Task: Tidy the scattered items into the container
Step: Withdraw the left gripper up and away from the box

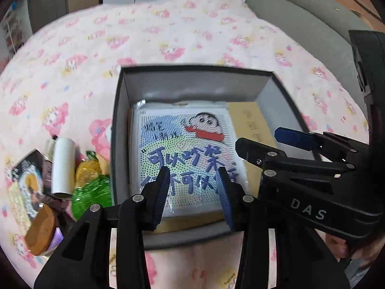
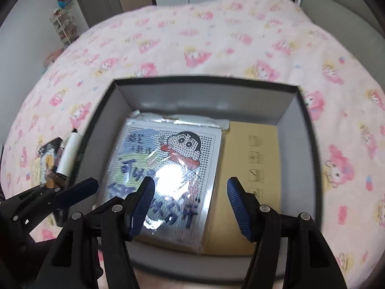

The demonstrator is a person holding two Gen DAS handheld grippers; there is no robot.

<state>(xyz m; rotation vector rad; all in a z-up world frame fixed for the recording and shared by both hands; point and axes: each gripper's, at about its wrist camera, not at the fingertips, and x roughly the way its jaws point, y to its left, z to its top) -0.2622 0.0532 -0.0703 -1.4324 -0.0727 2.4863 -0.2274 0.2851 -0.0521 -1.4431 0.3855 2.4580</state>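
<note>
A black open box [image 1: 115, 144] [image 2: 310, 144] sits on a pink cartoon-print blanket. Inside it lies a plastic-wrapped cartoon picture pack [image 1: 182, 149] [image 2: 168, 168] on a brown cardboard piece [image 2: 250, 183]. My left gripper [image 1: 193, 187] is open and empty, hovering over the near part of the box above the pack. My right gripper [image 2: 189, 202] is open and empty over the box too; it shows in the left wrist view [image 1: 267, 142] at the right. Scattered items lie left of the box: a white tube [image 1: 63, 166] [image 2: 68, 156], green packets [image 1: 92, 192], a brown round lid [image 1: 41, 231].
A printed card packet [image 1: 26, 185] lies at the far left of the pile. A grey sofa [image 1: 300, 16] stands at the back right, cabinets behind the bed. The blanket [image 2: 192, 43] spreads out beyond the box.
</note>
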